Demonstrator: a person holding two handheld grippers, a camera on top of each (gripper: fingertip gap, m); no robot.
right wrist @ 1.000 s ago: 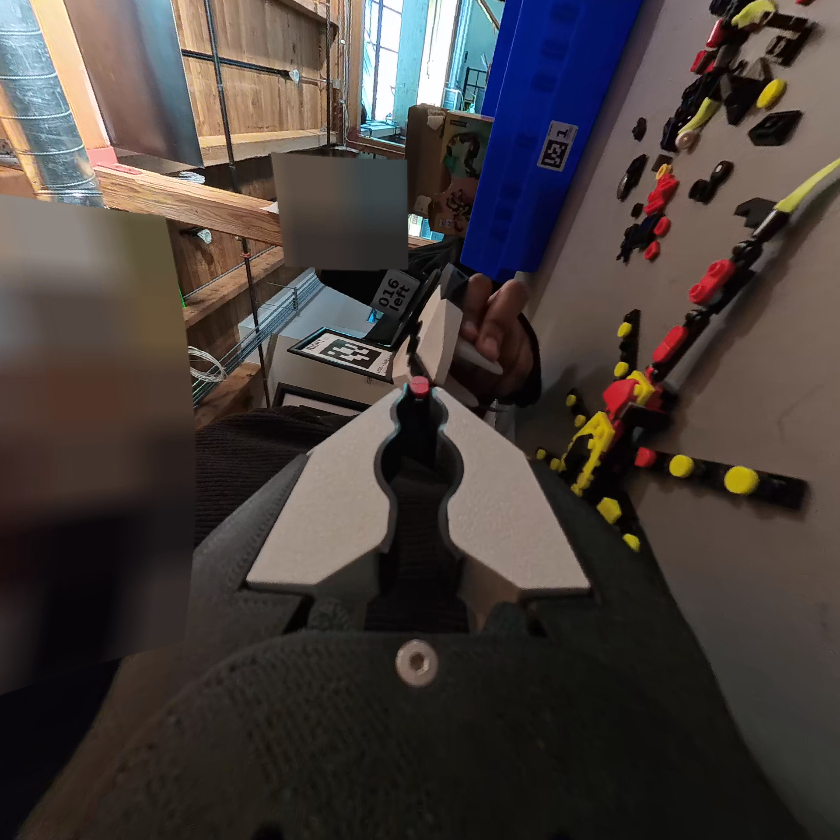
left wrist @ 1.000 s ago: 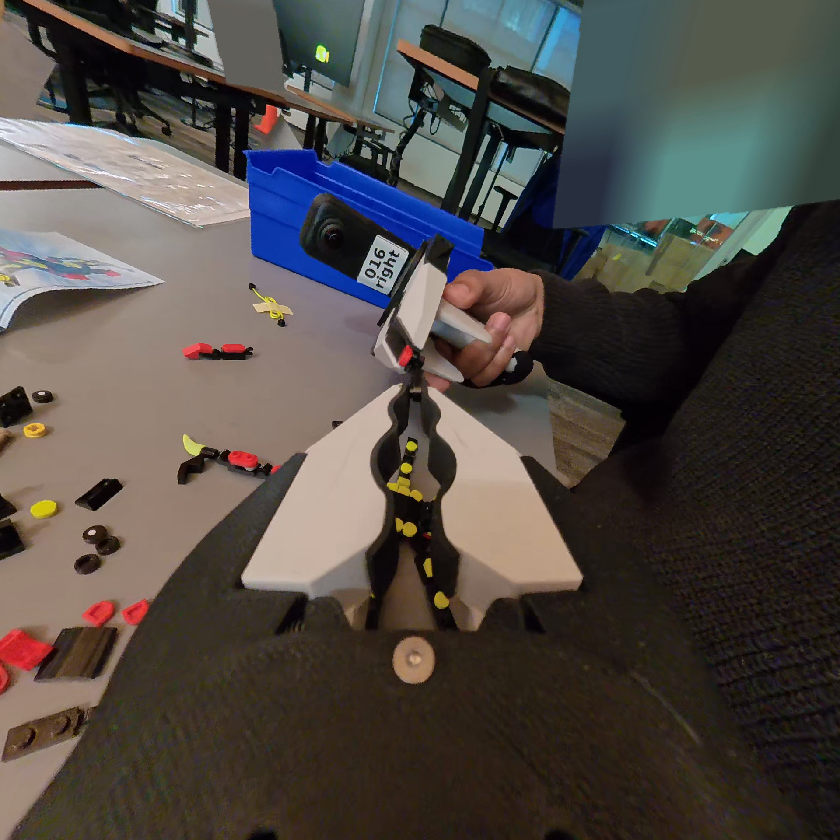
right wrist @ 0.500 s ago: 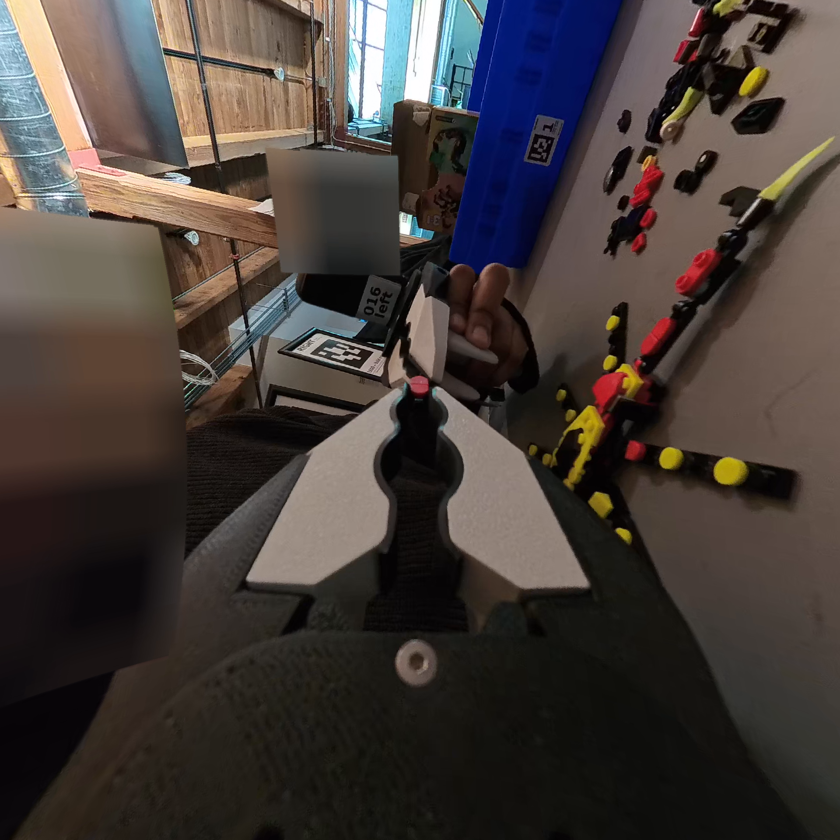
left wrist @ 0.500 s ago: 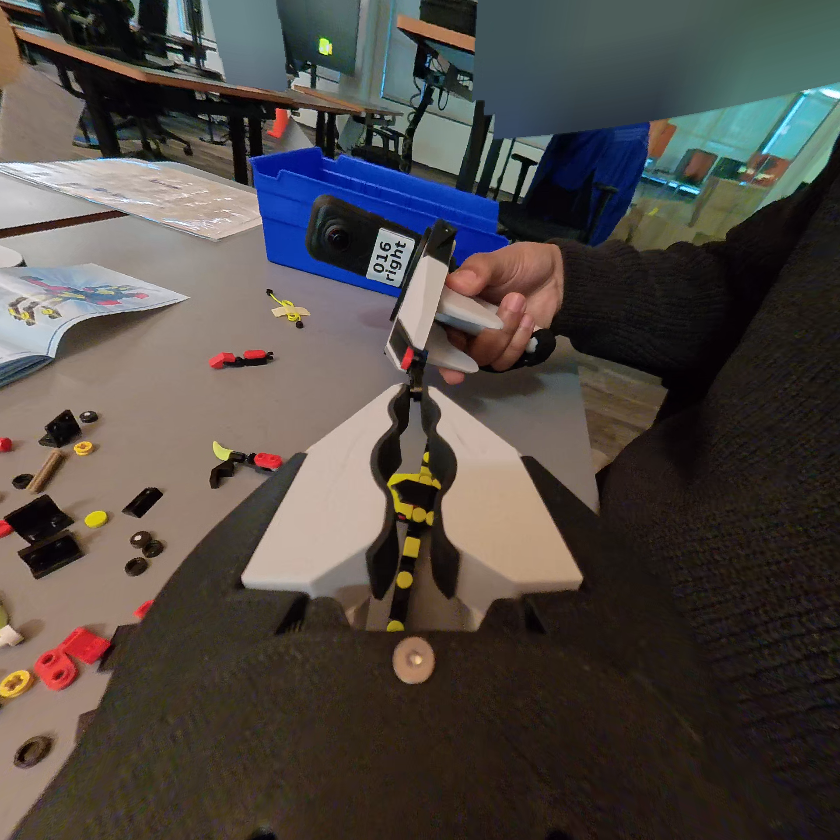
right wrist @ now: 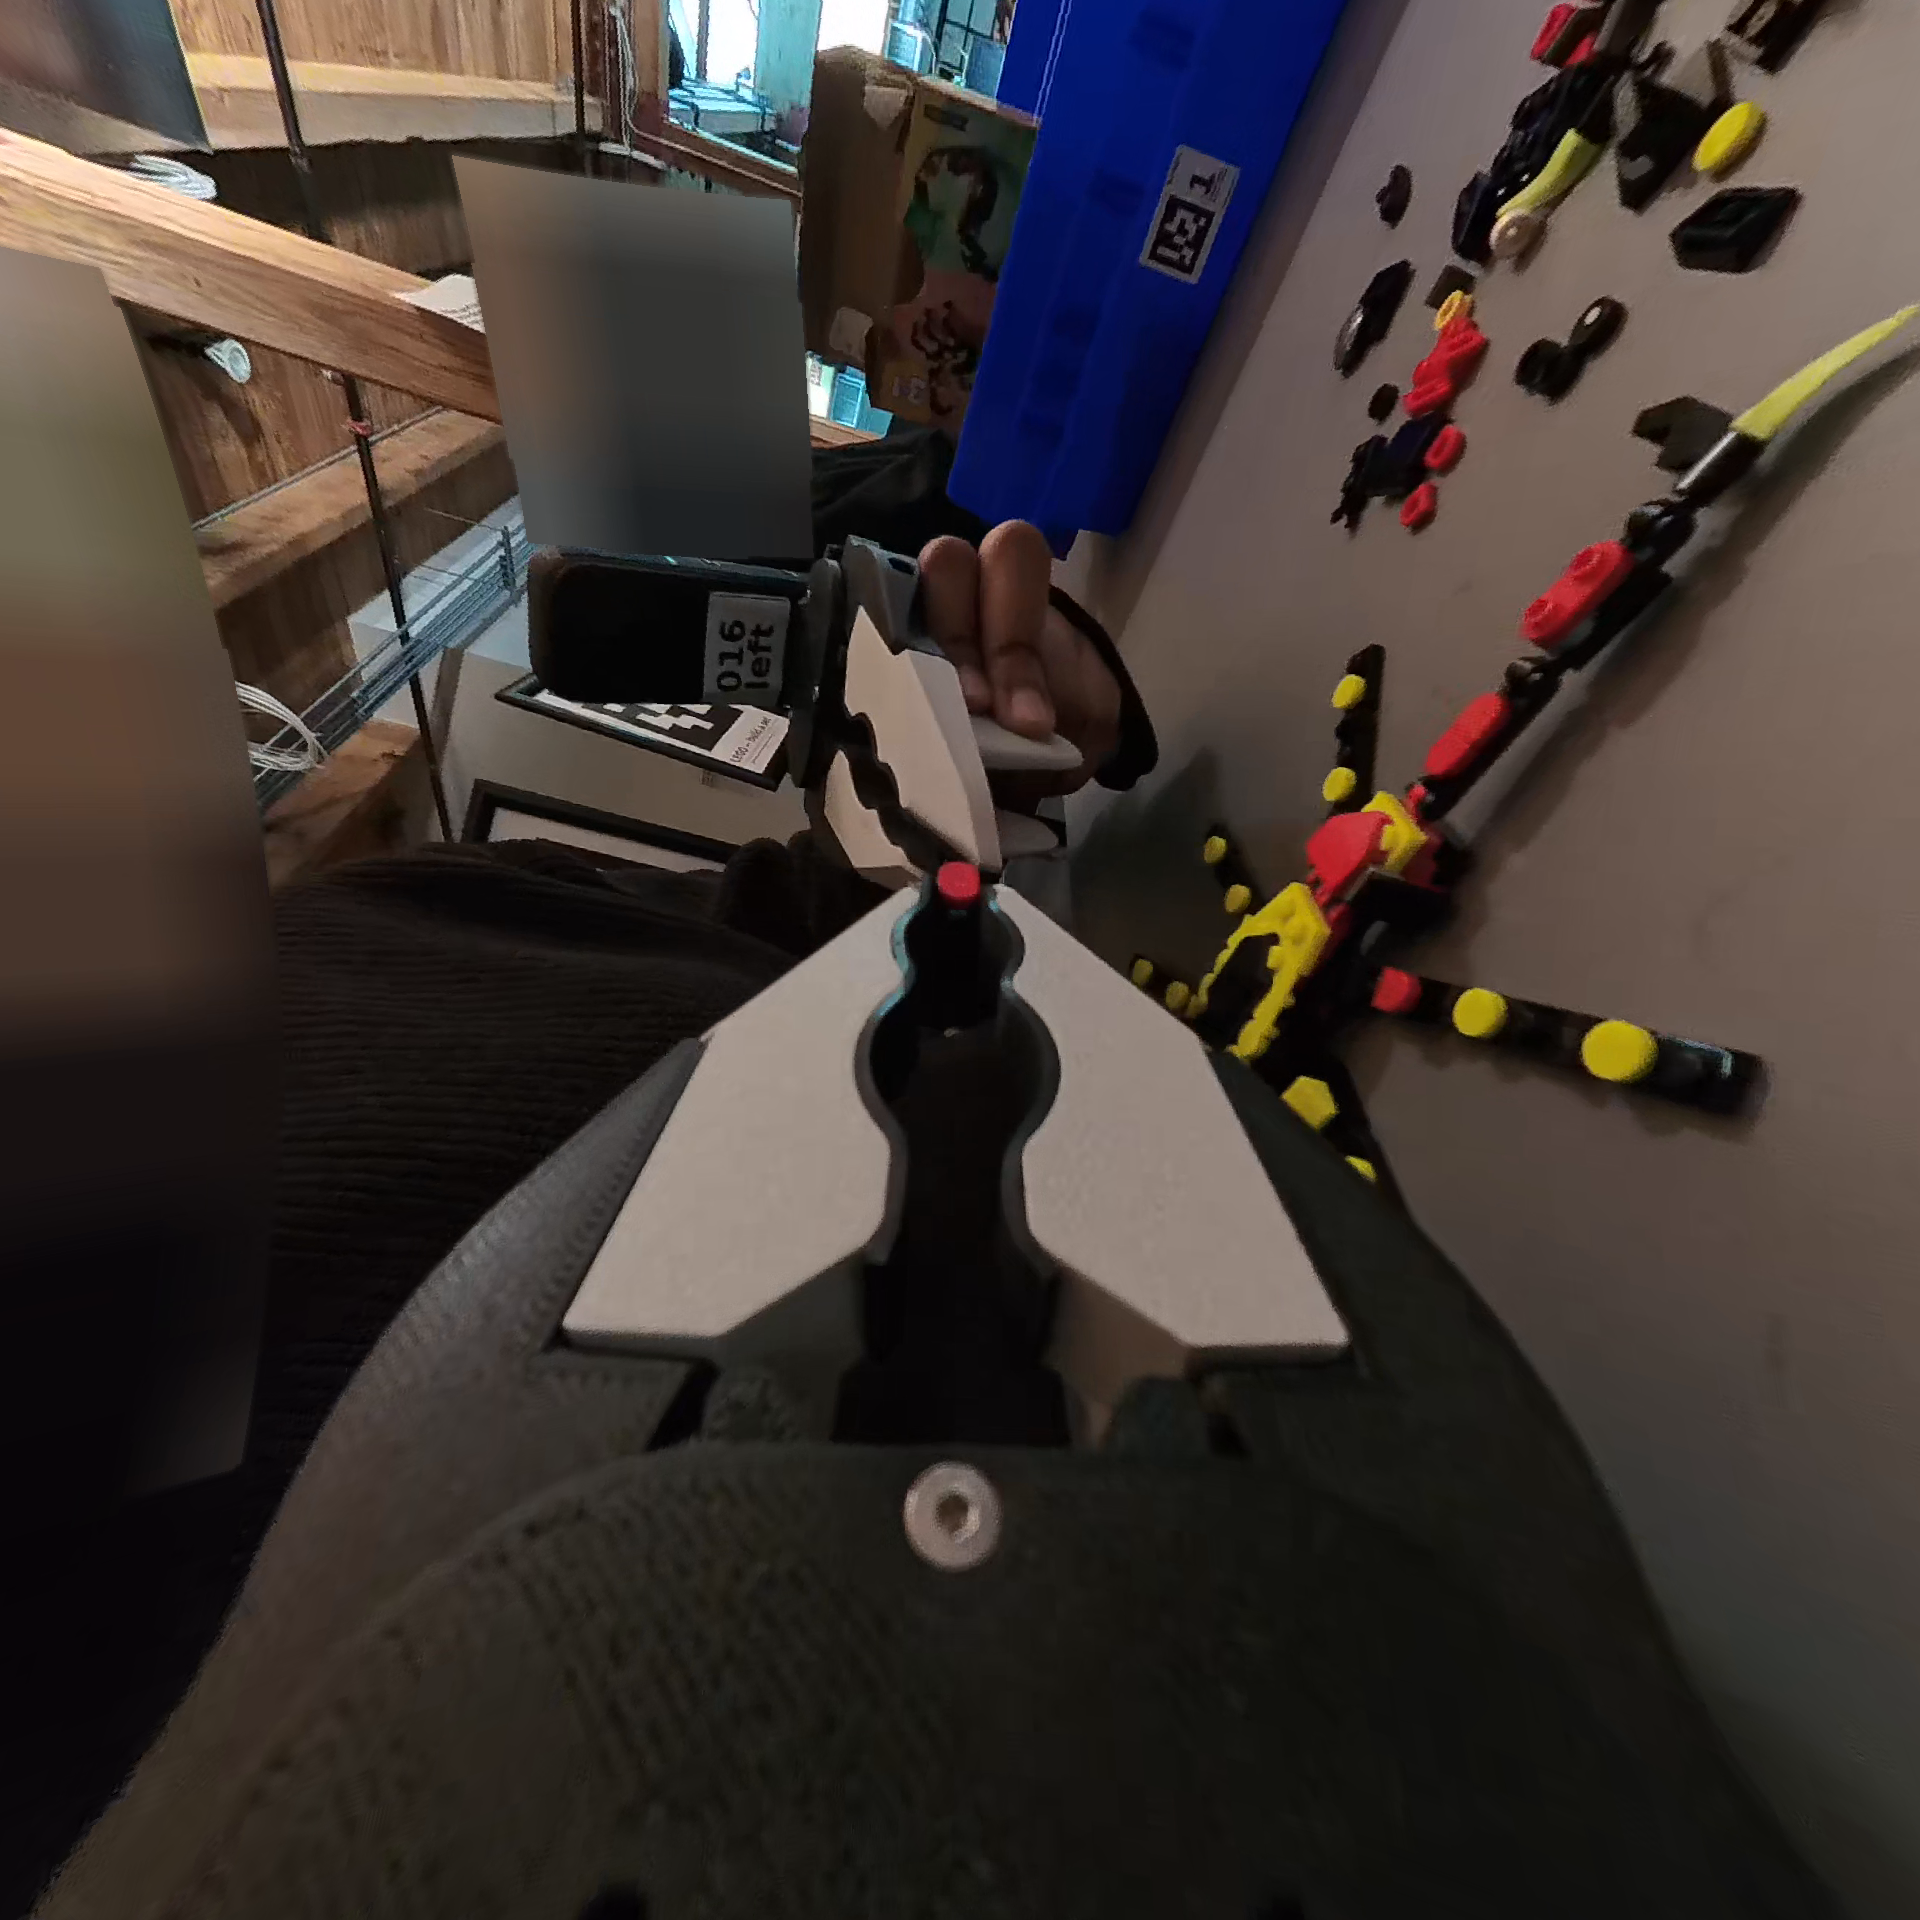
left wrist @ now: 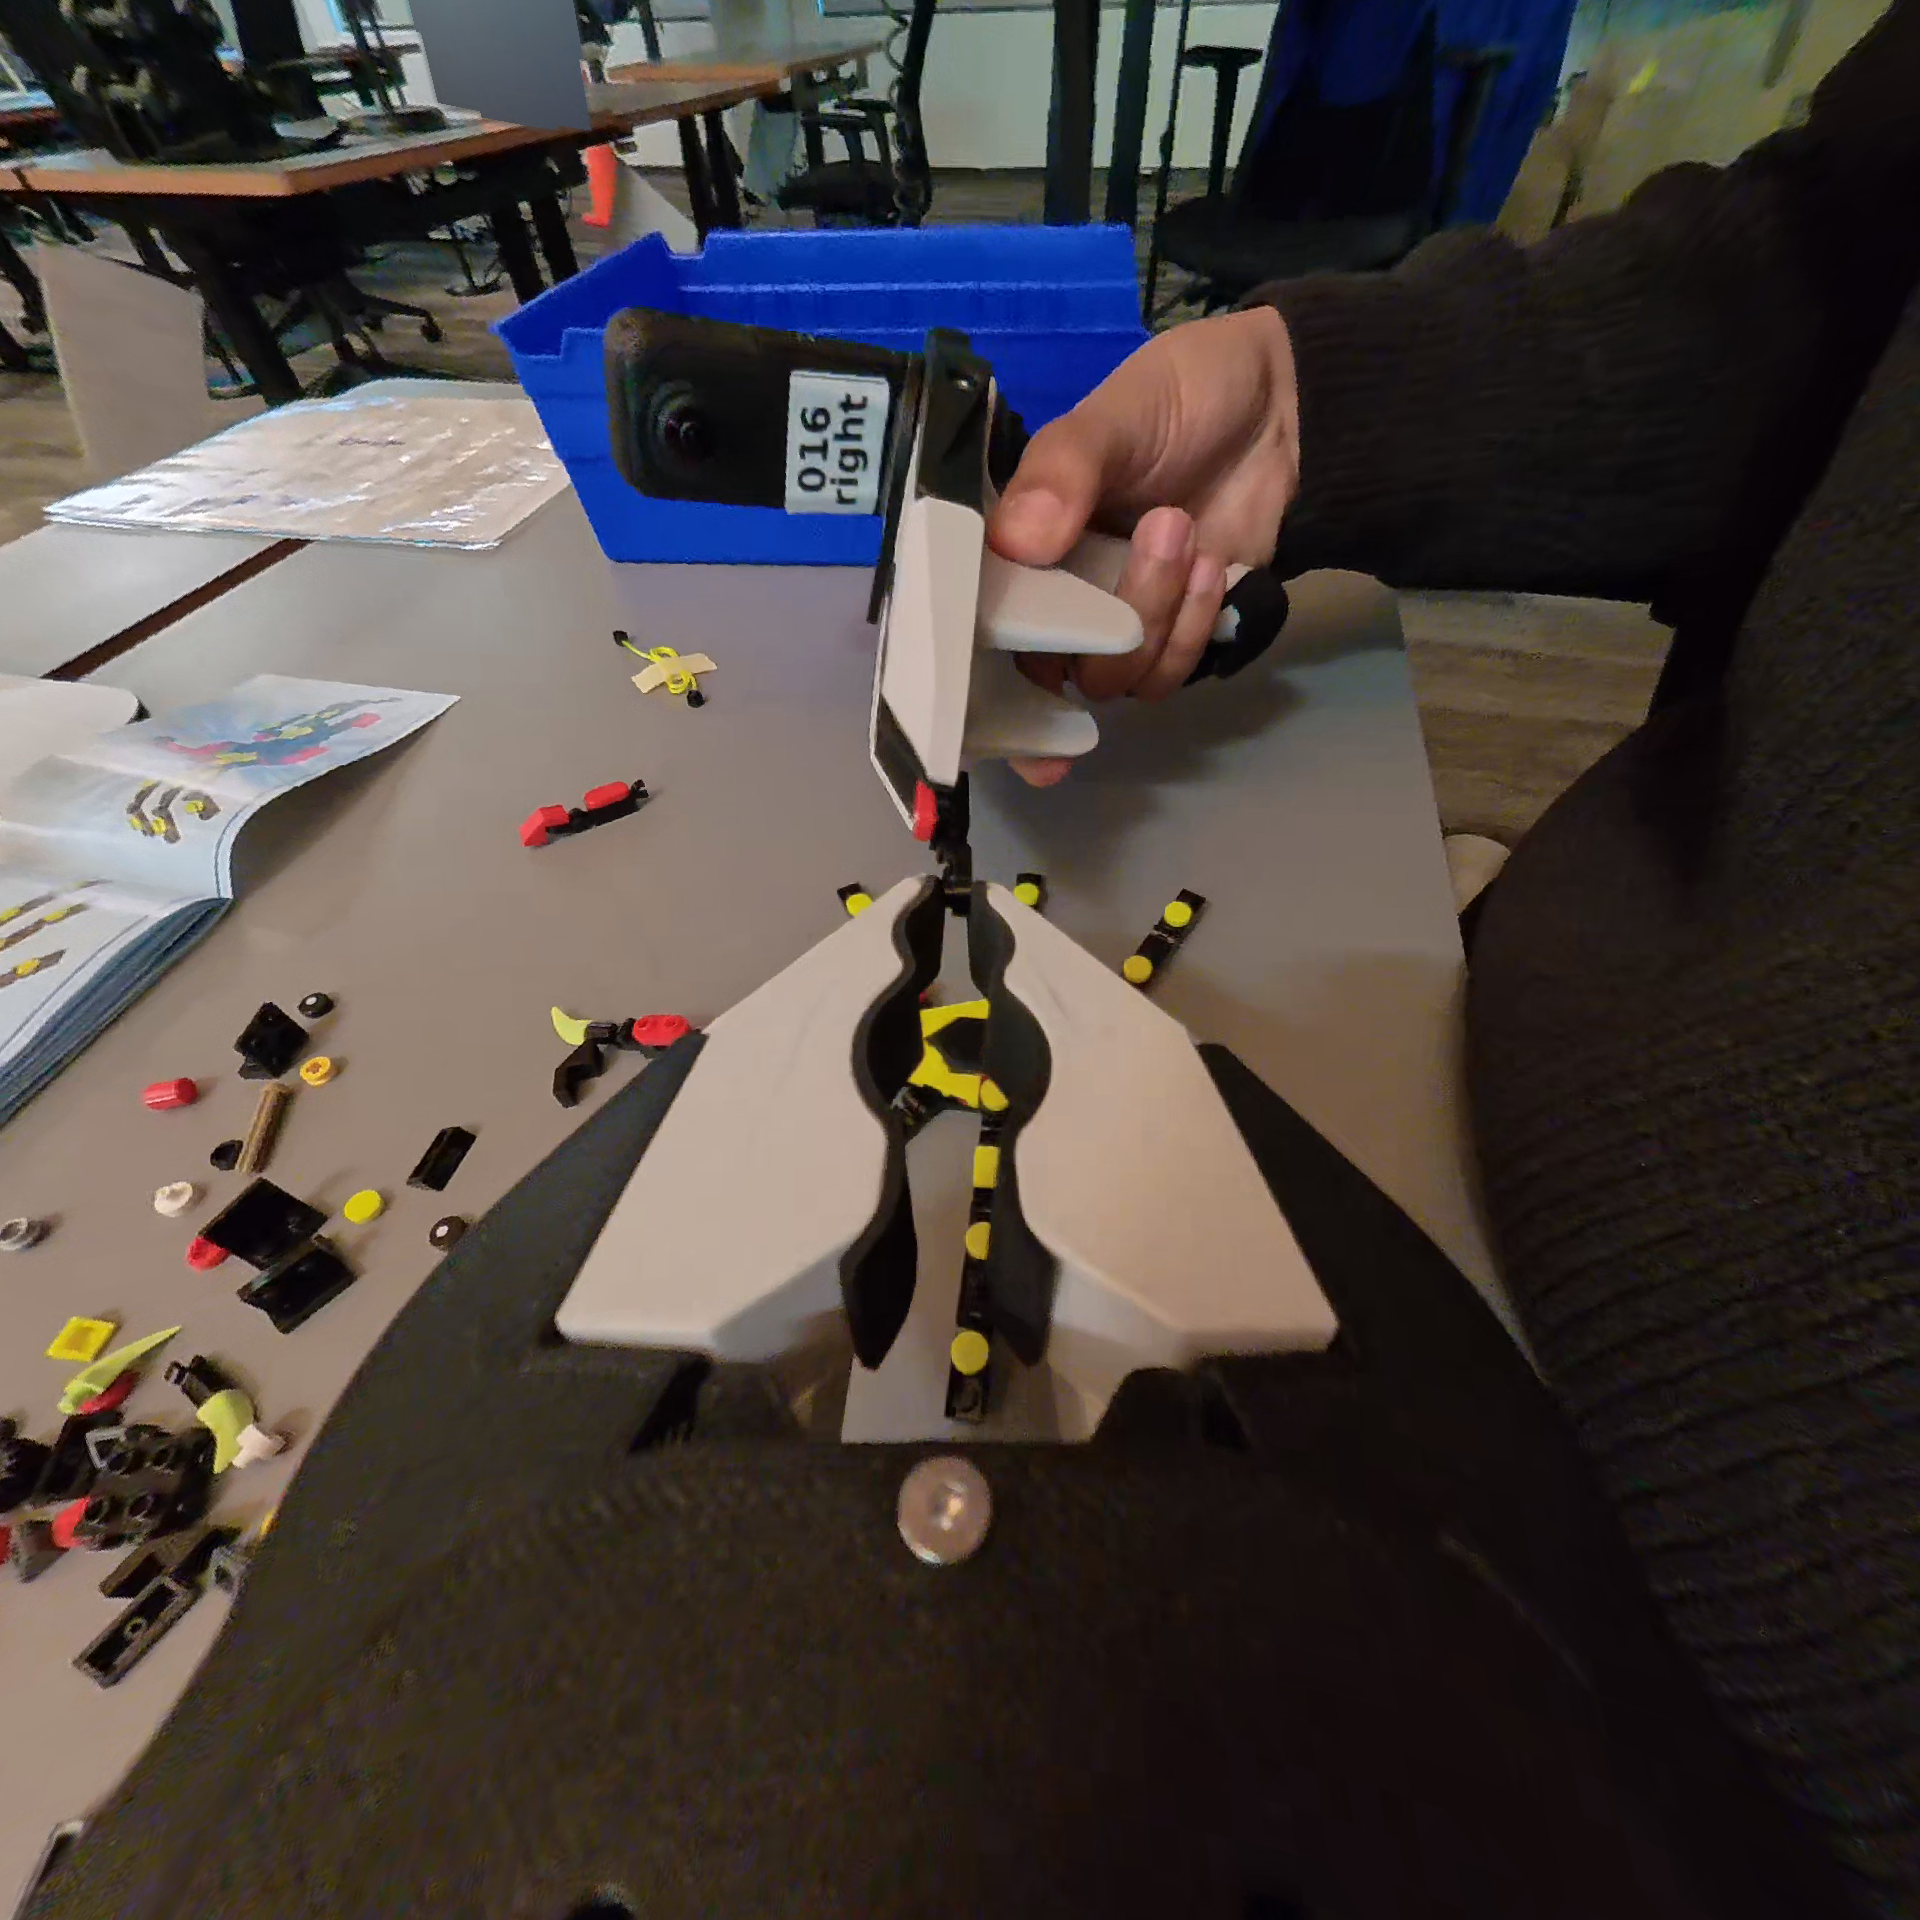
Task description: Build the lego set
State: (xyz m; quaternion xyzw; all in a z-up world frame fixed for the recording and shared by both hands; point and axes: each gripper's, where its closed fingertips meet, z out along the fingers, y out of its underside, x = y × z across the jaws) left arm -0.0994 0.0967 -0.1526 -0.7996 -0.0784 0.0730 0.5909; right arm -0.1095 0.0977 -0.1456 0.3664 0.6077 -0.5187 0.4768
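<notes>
left wrist view: left of the jaws, loose lego pieces (left wrist: 265, 1252) and the instruction booklet (left wrist: 125, 831) lie on the grey table (left wrist: 436, 935). the left gripper (left wrist: 958, 902) has its tips pinched together on a small black link piece (left wrist: 956, 871), with the black-and-yellow lego model (left wrist: 971, 1164) lying on the table below the jaws. just ahead, the right gripper (left wrist: 930, 816) is clamped on a black piece with a red stud (right wrist: 957, 884) meeting that link. a skewed push could pop the joint or flick either small part out of its narrow tip hold. right of the jaws, a black strip with yellow studs (left wrist: 1164, 940) lies by the table edge.
</notes>
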